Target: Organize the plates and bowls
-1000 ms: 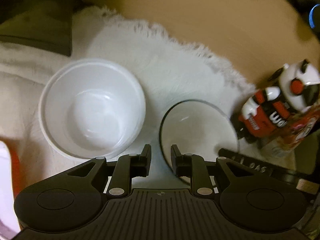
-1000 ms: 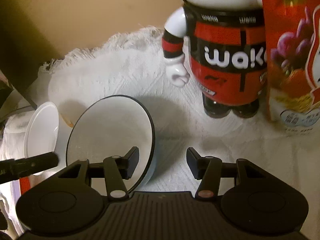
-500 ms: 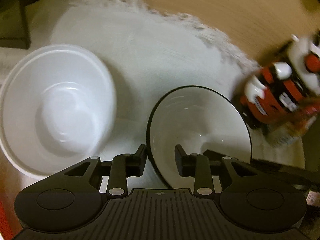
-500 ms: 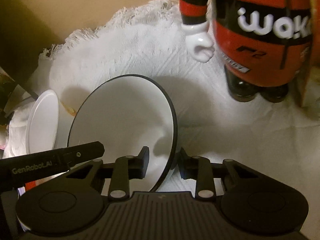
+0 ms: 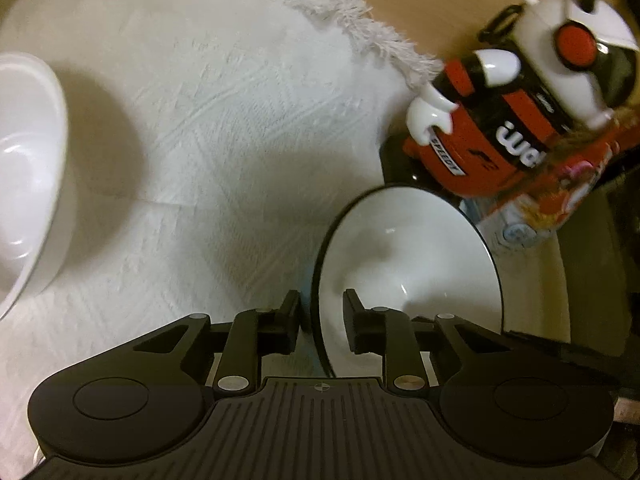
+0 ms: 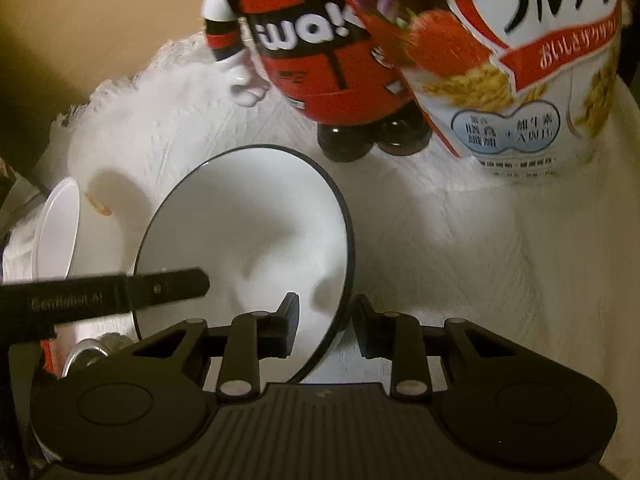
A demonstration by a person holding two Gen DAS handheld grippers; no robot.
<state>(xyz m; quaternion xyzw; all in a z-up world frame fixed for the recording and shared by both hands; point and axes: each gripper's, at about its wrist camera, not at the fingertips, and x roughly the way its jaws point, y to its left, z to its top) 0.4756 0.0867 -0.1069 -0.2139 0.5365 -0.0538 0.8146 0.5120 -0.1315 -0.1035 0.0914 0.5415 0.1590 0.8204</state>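
A white bowl with a thin black rim (image 5: 408,248) is held between both grippers, lifted and tilted above the white cloth. My left gripper (image 5: 321,318) is shut on its left rim. My right gripper (image 6: 326,322) is shut on its right rim, and the bowl (image 6: 248,232) fills the middle of that view. The left gripper's finger (image 6: 120,292) reaches in from the left there. A larger plain white bowl (image 5: 24,176) stands on the cloth at the far left, also seen edge-on in the right wrist view (image 6: 56,232).
A fringed white cloth (image 5: 224,120) covers the tan table (image 5: 440,4). A red, white and black robot figure (image 5: 516,108) and a cereal bag (image 6: 532,64) stand at the right, close behind the held bowl.
Both grippers have closed on the black-rimmed bowl and lifted it. It has moved right, toward the figure and bag; the plain white bowl has slid to the left edge of view.
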